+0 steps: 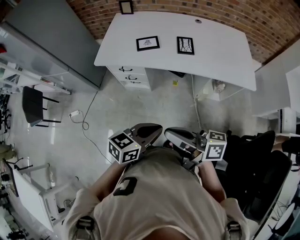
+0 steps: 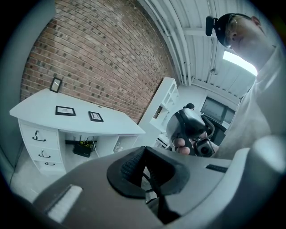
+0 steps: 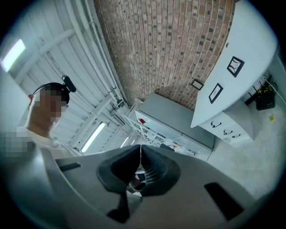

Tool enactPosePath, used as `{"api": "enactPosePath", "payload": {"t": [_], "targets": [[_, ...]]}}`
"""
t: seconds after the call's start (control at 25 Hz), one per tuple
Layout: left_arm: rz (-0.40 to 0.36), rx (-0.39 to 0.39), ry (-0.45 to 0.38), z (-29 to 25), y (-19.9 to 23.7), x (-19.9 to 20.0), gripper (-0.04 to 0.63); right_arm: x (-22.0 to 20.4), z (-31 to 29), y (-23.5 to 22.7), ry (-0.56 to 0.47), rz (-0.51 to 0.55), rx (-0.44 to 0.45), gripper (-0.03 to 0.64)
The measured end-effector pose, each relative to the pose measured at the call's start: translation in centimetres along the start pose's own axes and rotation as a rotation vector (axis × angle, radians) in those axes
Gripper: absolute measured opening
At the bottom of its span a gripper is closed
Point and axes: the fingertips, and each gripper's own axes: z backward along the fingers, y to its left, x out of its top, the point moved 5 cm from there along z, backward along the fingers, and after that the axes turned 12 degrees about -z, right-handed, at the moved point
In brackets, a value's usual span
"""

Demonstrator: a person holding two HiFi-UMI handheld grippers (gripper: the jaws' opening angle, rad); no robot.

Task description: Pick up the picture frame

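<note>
The person is holding both grippers close against the chest, just above the beige shirt (image 1: 154,197). The left gripper (image 2: 144,171) is holding its jaws pressed together, and nothing is sitting between the ribbed pads. The right gripper (image 3: 140,169) is likewise holding its jaws pressed together and is carrying nothing. The two tools are pointing partly toward each other.

Bare grey floor (image 1: 140,105) is lying between the person and the white desk (image 1: 220,51). A white adapter (image 1: 75,113) and its cable (image 1: 85,123) are lying on this floor, left of the straight path and well apart from the grippers. A black chair (image 1: 33,105) is standing further left. A black office chair (image 1: 262,168) is standing just beside the person's right side.

Under the desk, a drawer unit (image 1: 132,77) is occupying the left end. A black box (image 2: 83,148) with leads is sitting in the kneehole beside it.

On the desk top, the left picture frame (image 1: 147,43) and the right picture frame (image 1: 185,45) are lying flat, side by side and apart. A small picture frame (image 1: 125,7) is leaning upright at the desk's back edge against the brick wall (image 1: 225,14). A grey cabinet (image 1: 51,37) is standing beside the desk's left end.
</note>
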Motion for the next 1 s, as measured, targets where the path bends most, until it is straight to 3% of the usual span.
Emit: {"api": "enactPosePath", "payload": {"t": [0.28, 0.52, 0.76, 1.0], "targets": [[-0.055, -0.021, -0.041, -1.7, -1.6, 1.4, 0.003, 1.0, 3.0, -0.5, -0.006, 0.1, -0.098, 0.006], [-0.028, -0.068, -0.112, -1.9, -1.4, 3.0, 0.005, 1.1, 3.9, -1.3, 0.015, 0.196, -0.193, 0.006], [-0.112, -0.142, -0.166, -1.6, -0.9, 4.6, 0.005, 2.4, 1.4, -0.8, 0.032, 0.284, -0.189, 0.006], [-0.095, -0.192, -0.214, 0.2, 3.0, 5.8, 0.004, 4.3, -2.7, -1.0, 0.05, 0.341, -0.197, 0.006]]}}
